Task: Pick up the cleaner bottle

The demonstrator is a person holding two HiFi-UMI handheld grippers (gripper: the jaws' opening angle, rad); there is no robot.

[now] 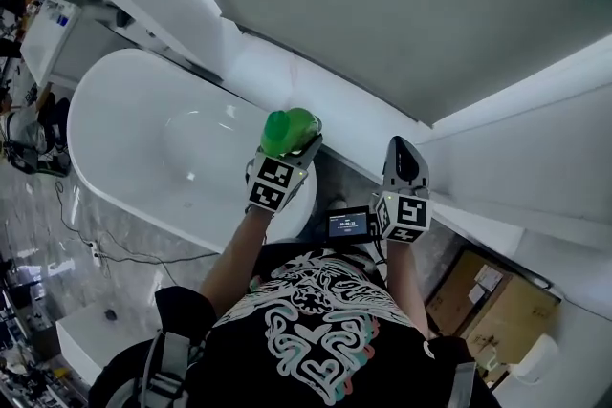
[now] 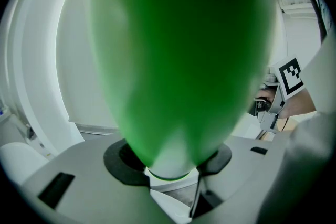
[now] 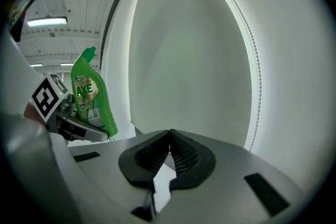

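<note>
Bottle, cleaner: in the head view, the glossy green plastic cleaner bottle (image 1: 290,131) with its rounded body sits above a smooth white oval bathtub (image 1: 81,124), clamped in the left gripper (image 1: 293,146). The right gripper (image 1: 403,148) stands apart.

Left gripper view: the green body fills the frame, with dark jaws pressing either side of its lower end.

Right gripper view: shows the printed label (image 3: 85,93) and angled neck. The ribbed black jaws meet with nothing between them.

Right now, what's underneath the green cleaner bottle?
Seen from above, the cleaner bottle, clamped in the left gripper, hangs over the end rim of the white bathtub, next to the white ledge. The spot straight below it is covered by bottle and gripper.
</note>
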